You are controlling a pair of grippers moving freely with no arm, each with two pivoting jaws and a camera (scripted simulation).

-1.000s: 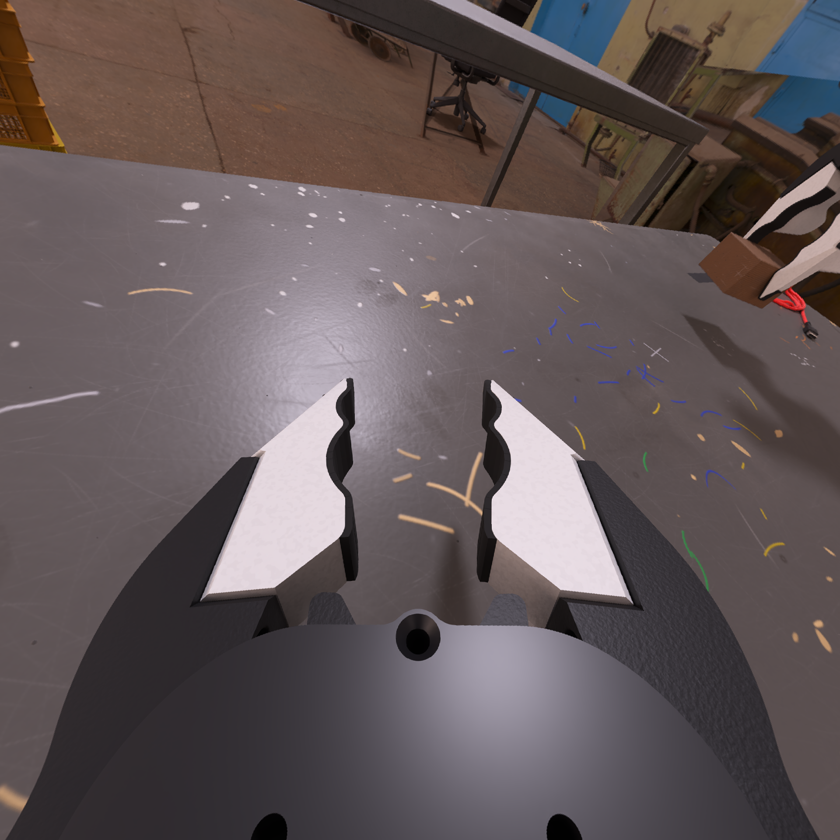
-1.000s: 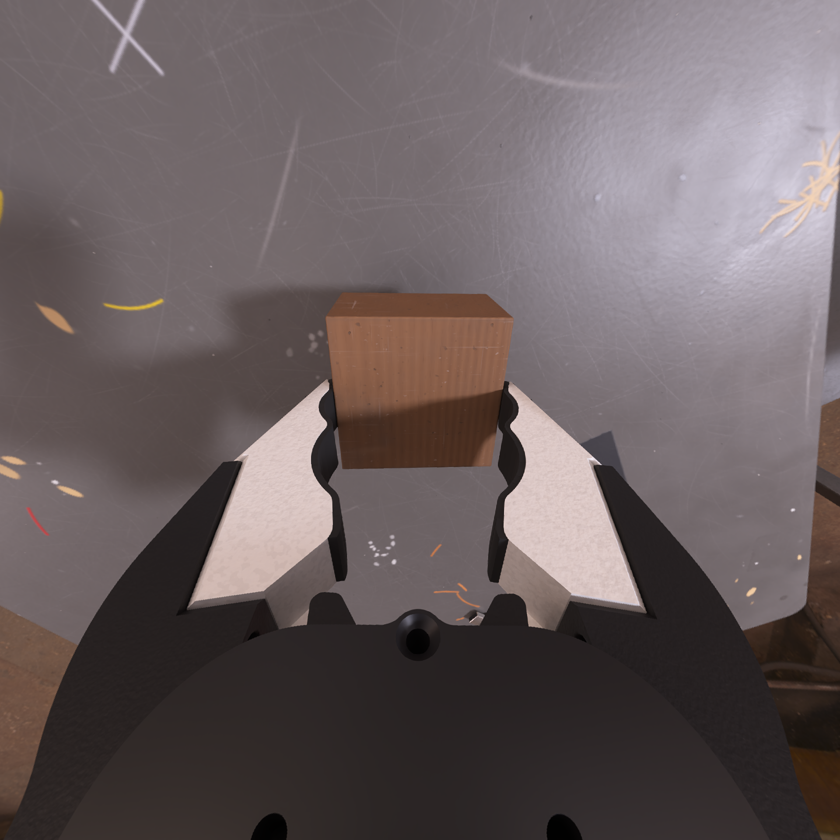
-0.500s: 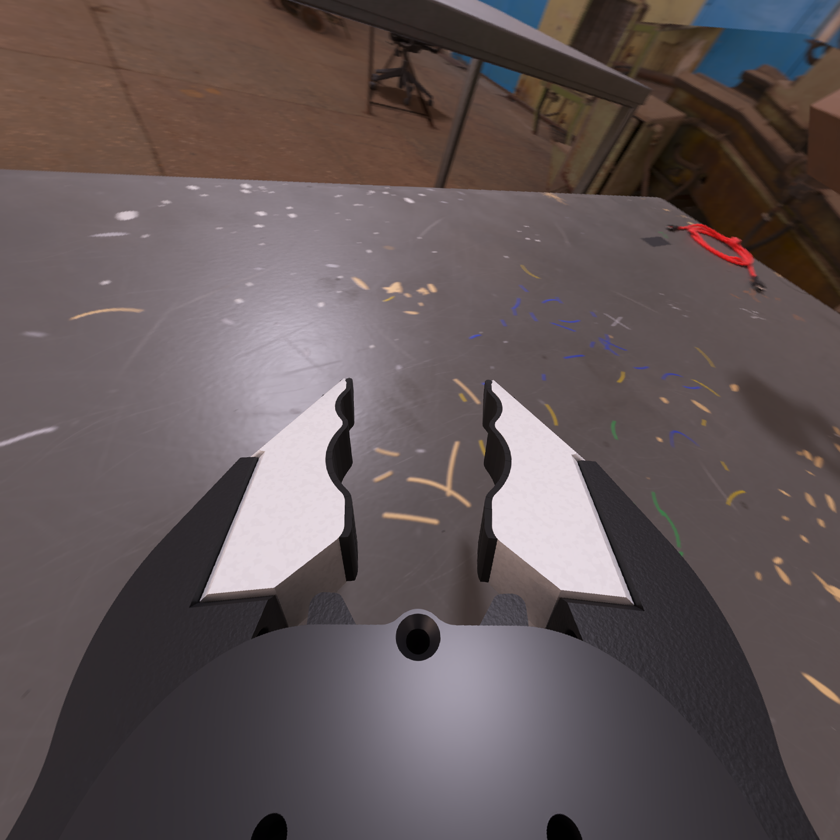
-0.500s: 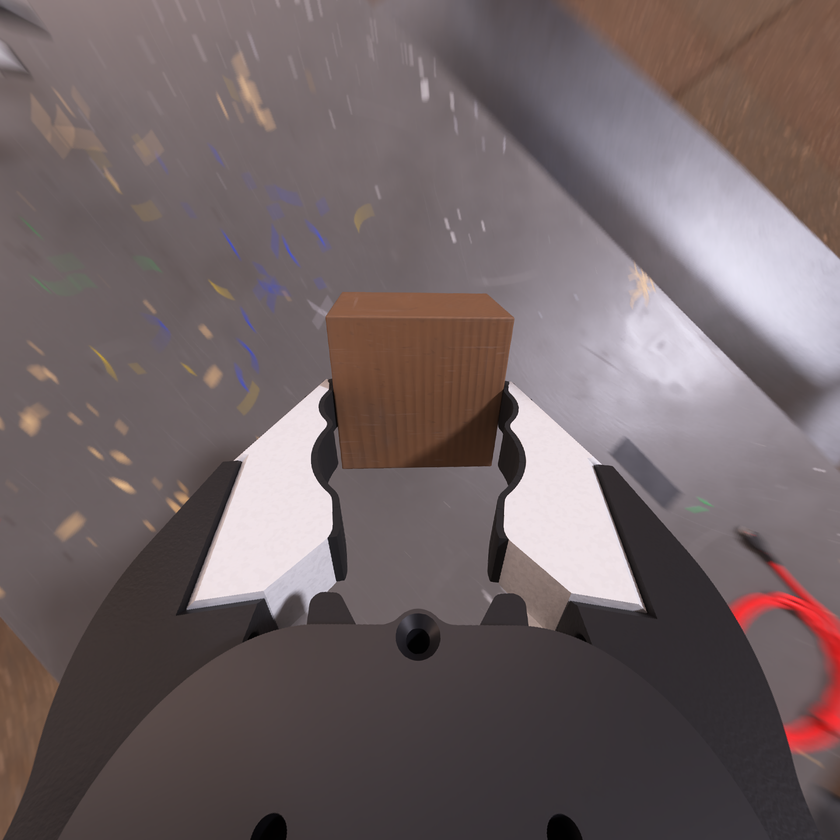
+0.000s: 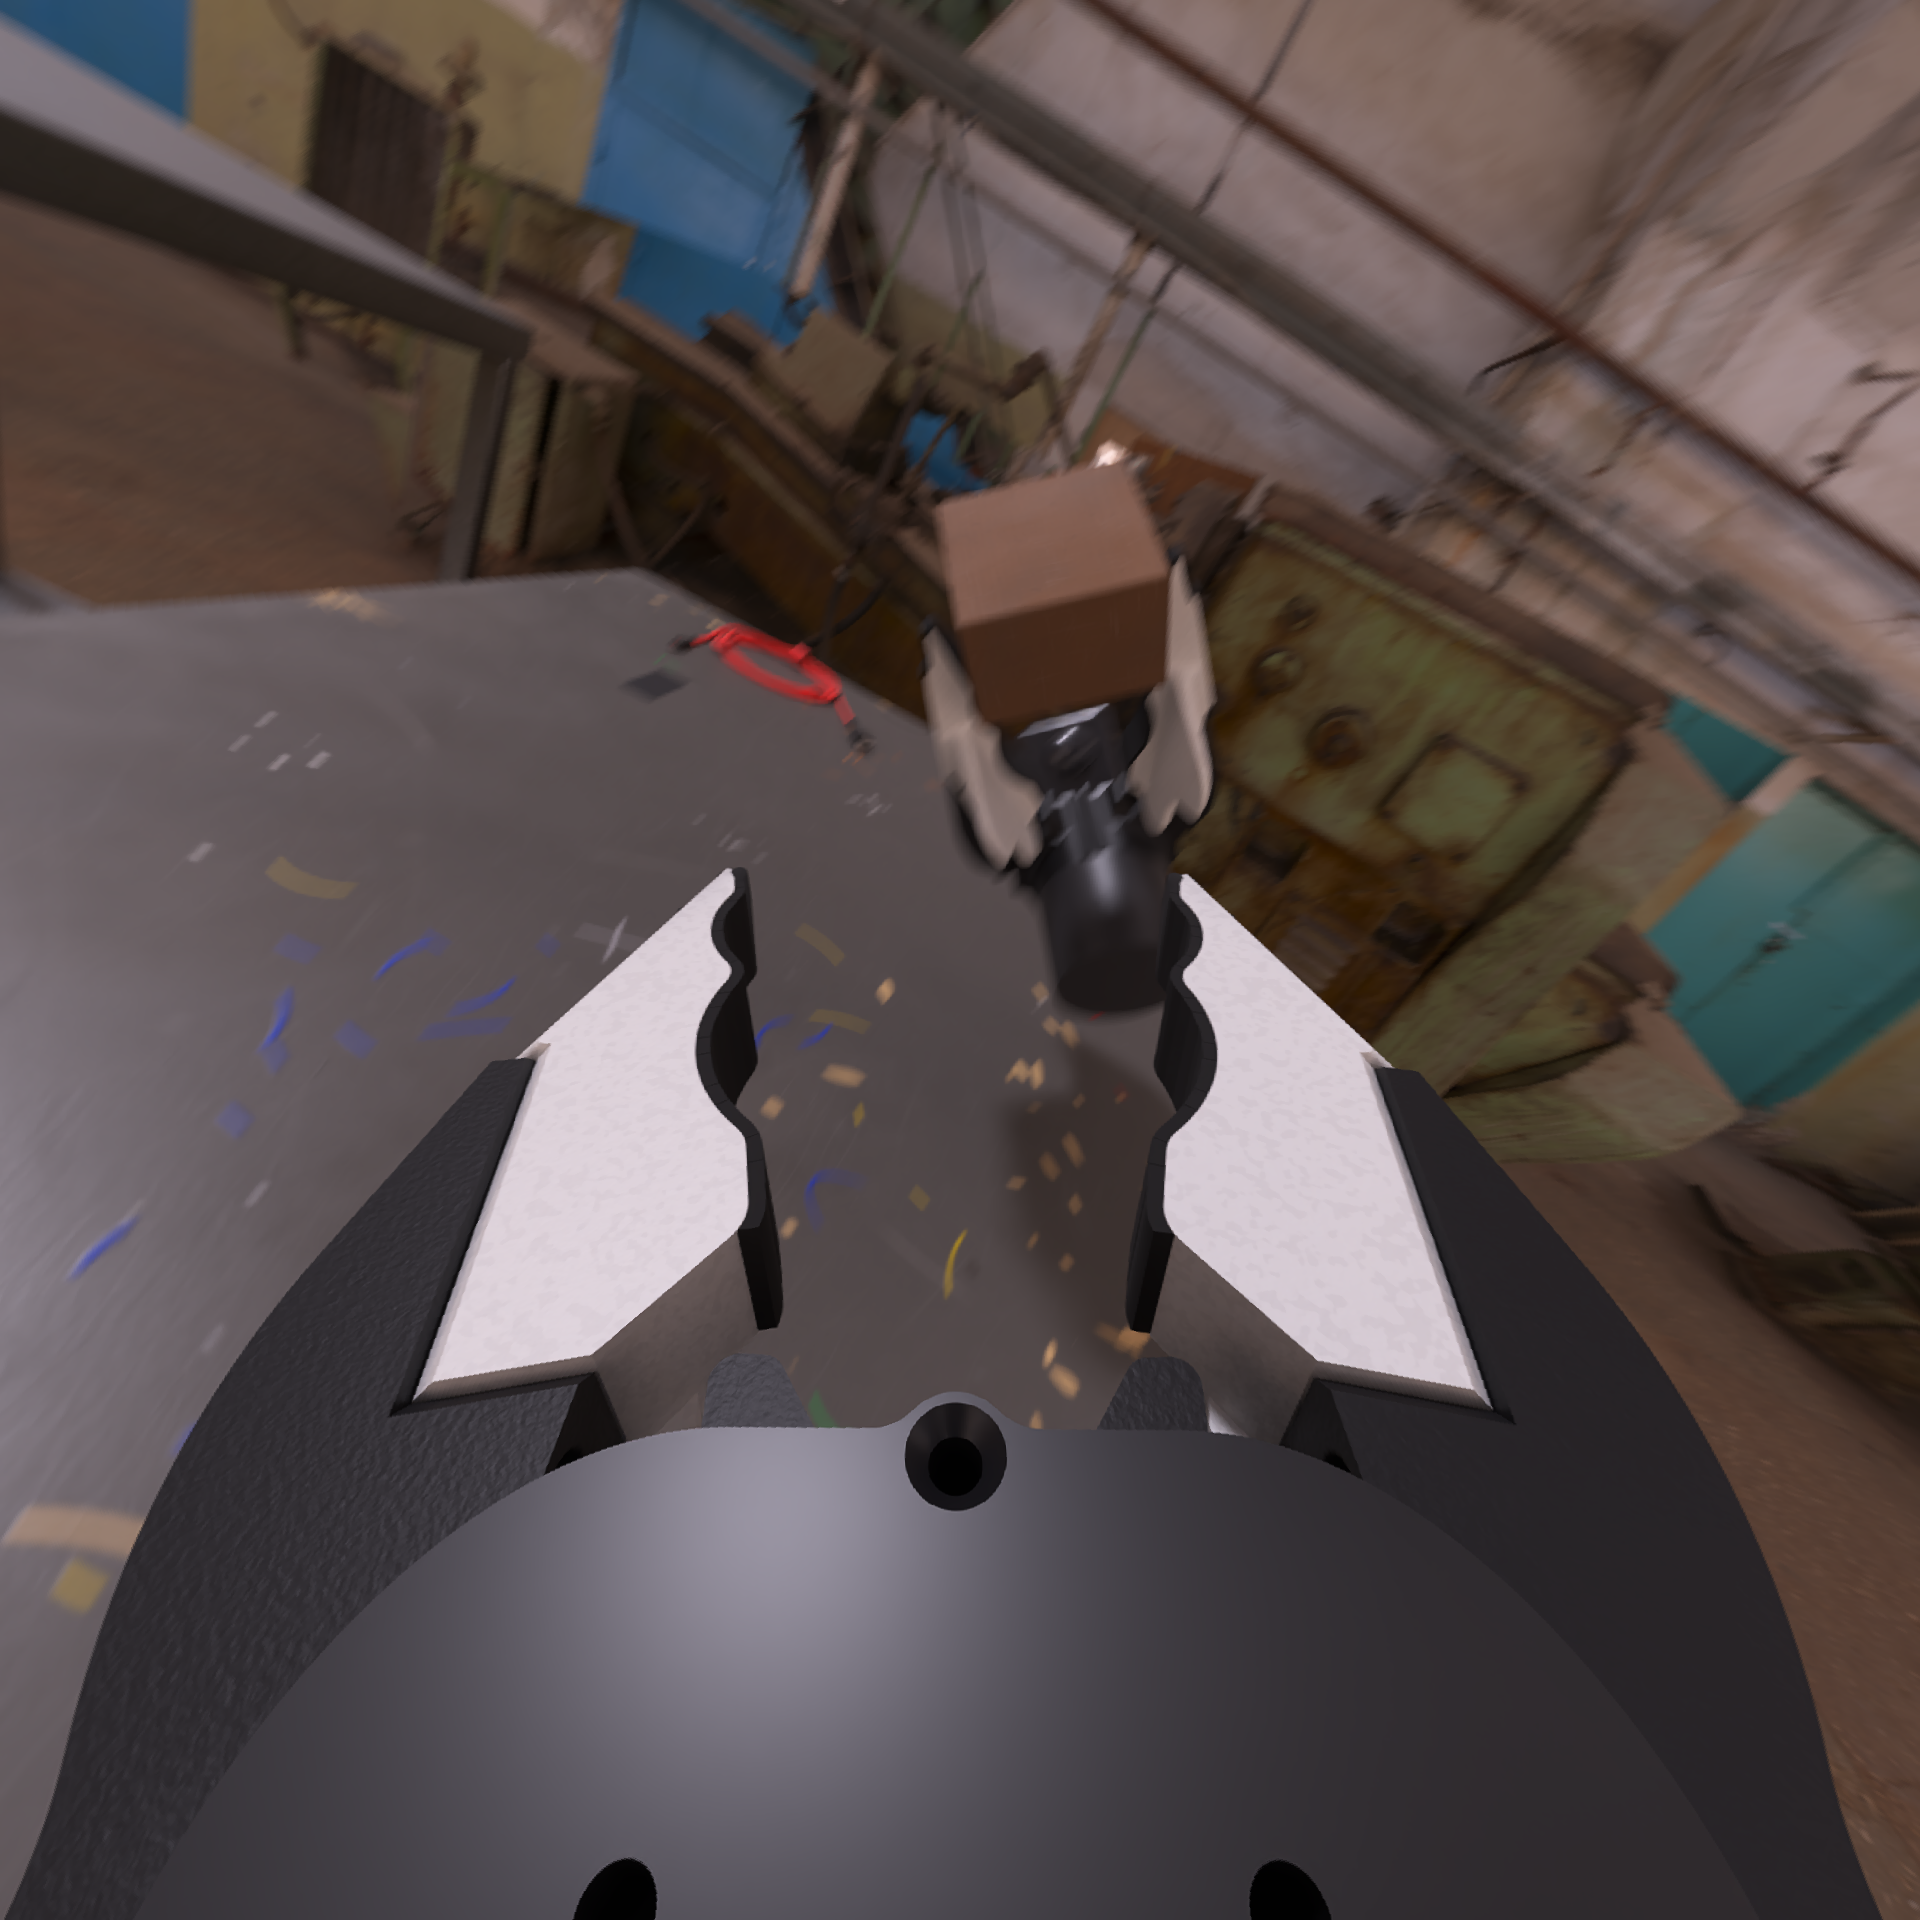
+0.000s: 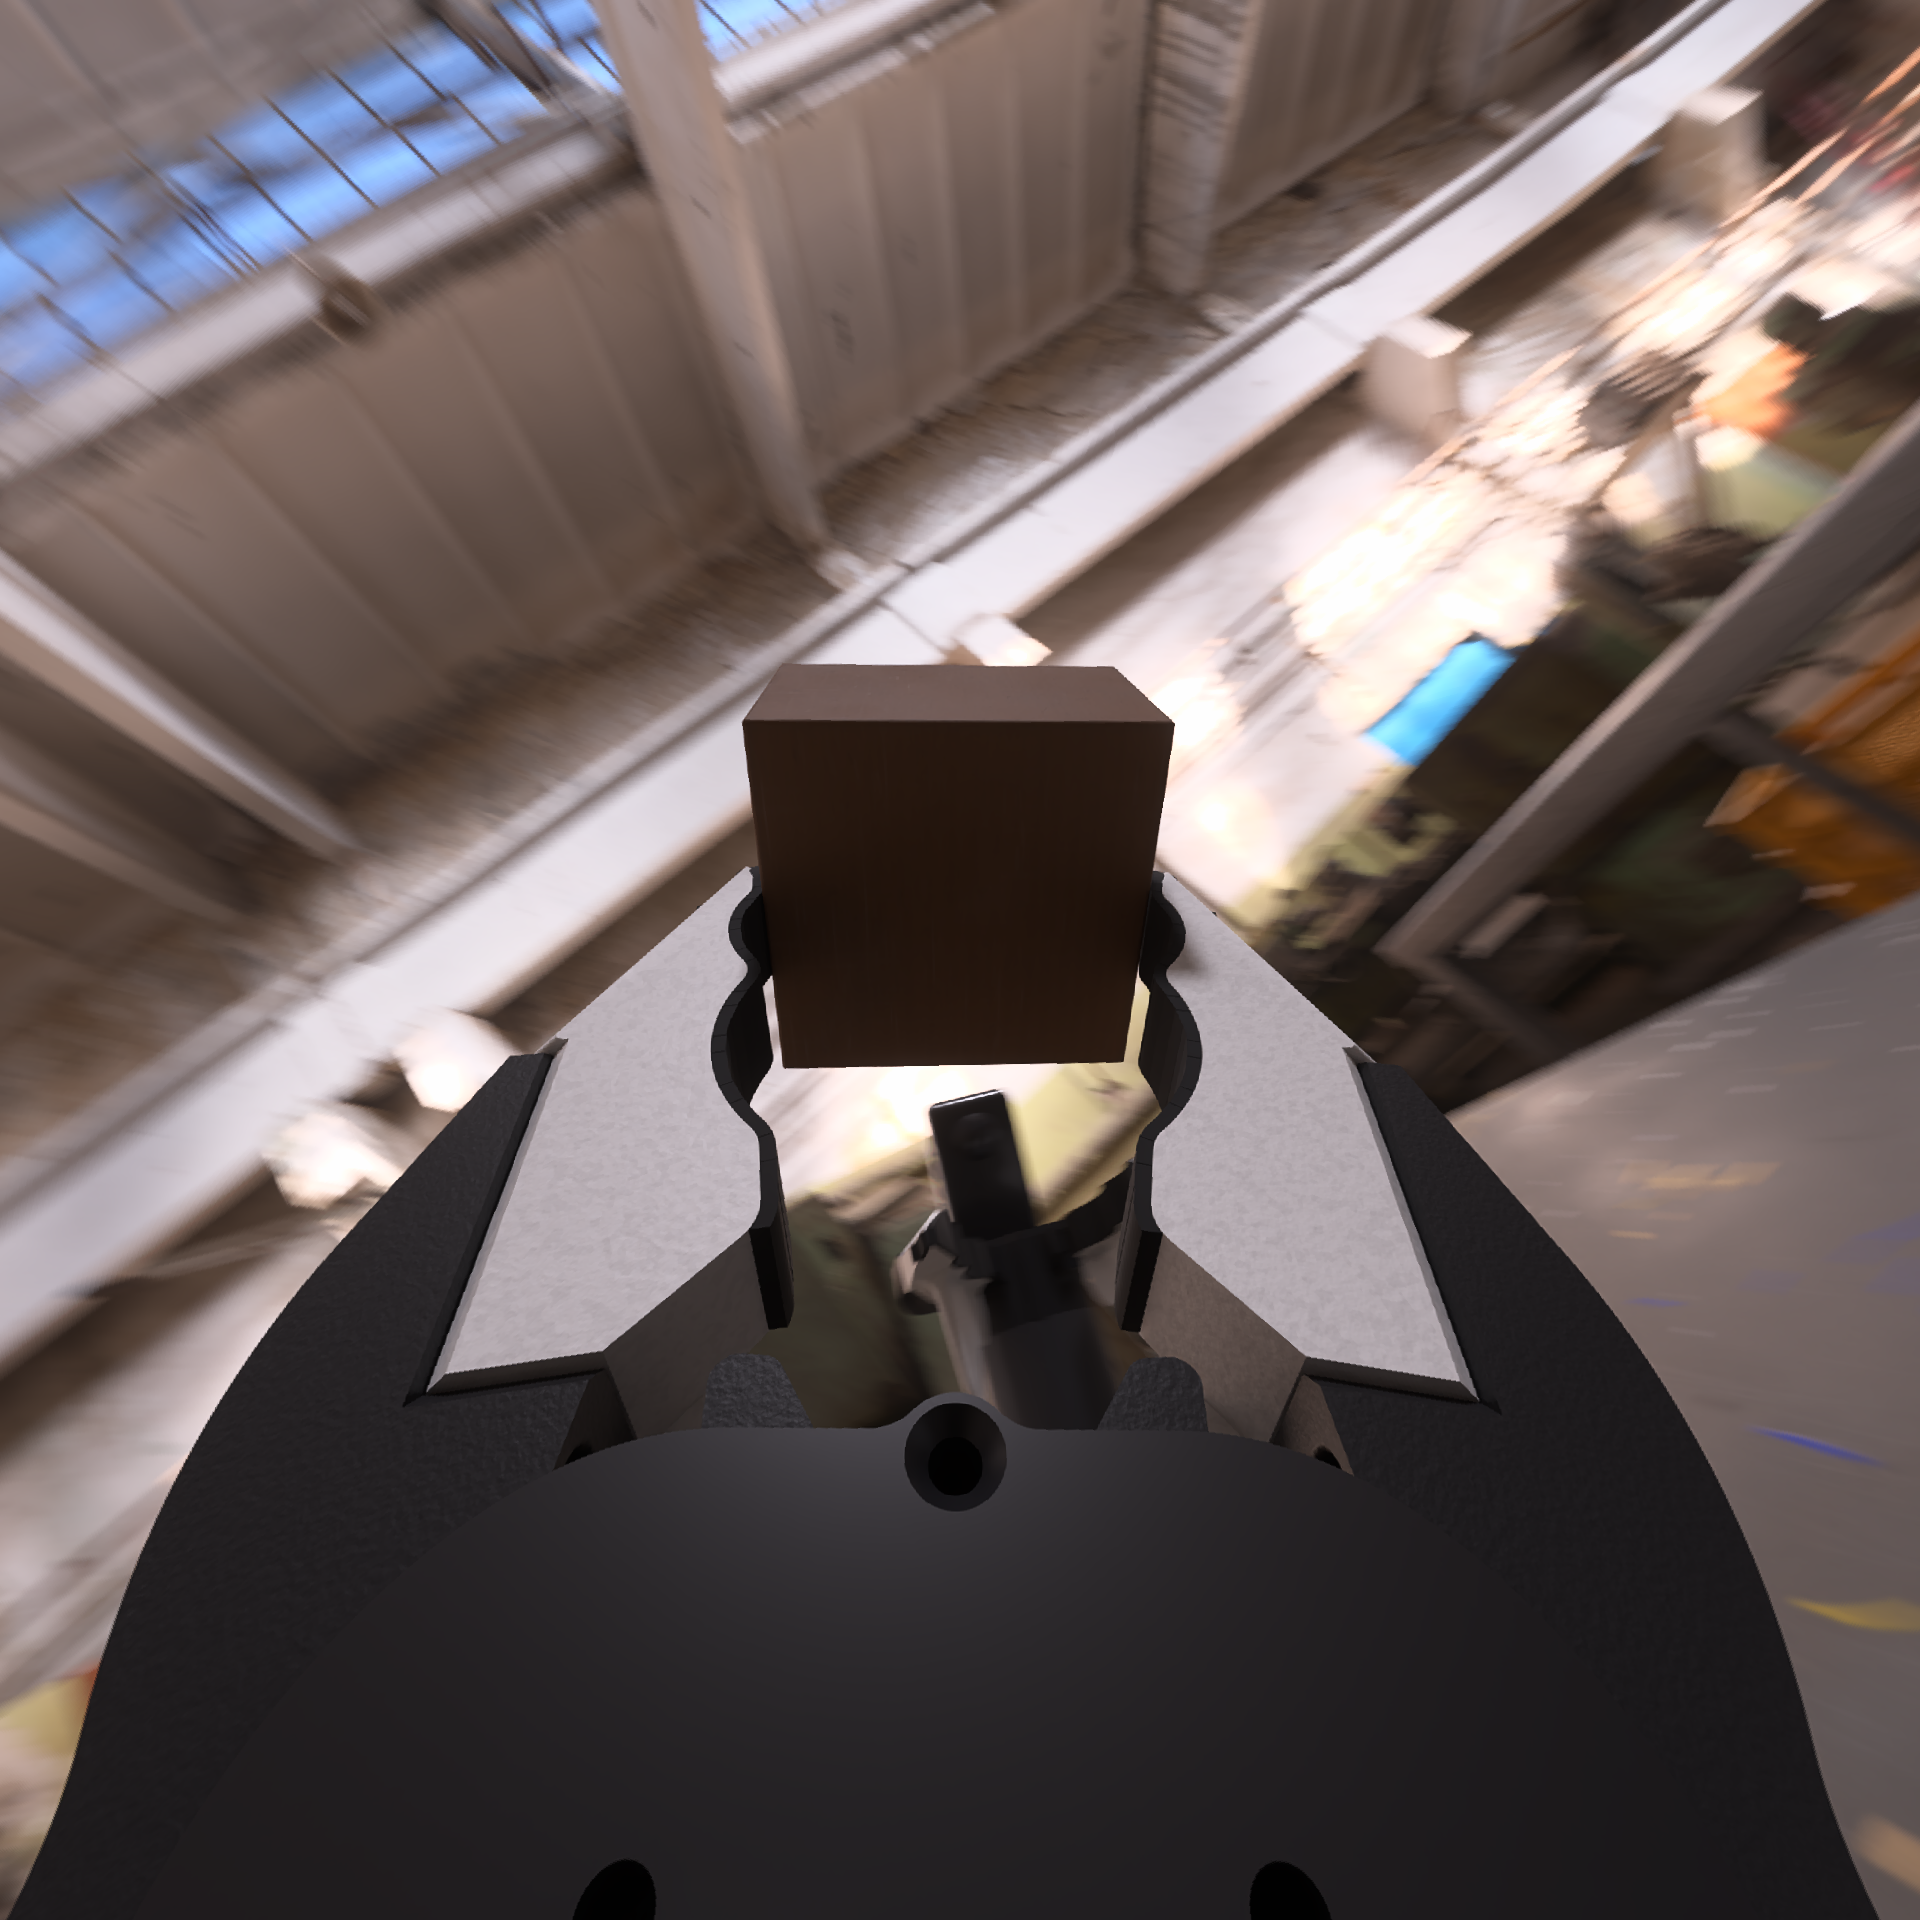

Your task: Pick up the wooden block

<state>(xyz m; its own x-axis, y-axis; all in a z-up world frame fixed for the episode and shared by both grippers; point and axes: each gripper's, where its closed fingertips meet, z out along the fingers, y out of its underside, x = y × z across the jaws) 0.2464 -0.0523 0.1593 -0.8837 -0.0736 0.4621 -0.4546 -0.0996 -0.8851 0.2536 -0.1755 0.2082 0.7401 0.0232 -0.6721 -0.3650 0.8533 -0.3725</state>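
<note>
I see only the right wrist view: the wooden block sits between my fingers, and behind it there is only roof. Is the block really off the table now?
Observer: Yes. The left wrist view shows the right gripper holding the wooden block in the air, clear of the grey table, with its fingers pointing upward.
Operator: Does anything lie on the table near there?
Observer: A red cable lies coiled near the table's far corner, apart from the block.
Operator: And the left gripper?
Observer: The left gripper is open and empty, above the table and facing the right one.
</note>
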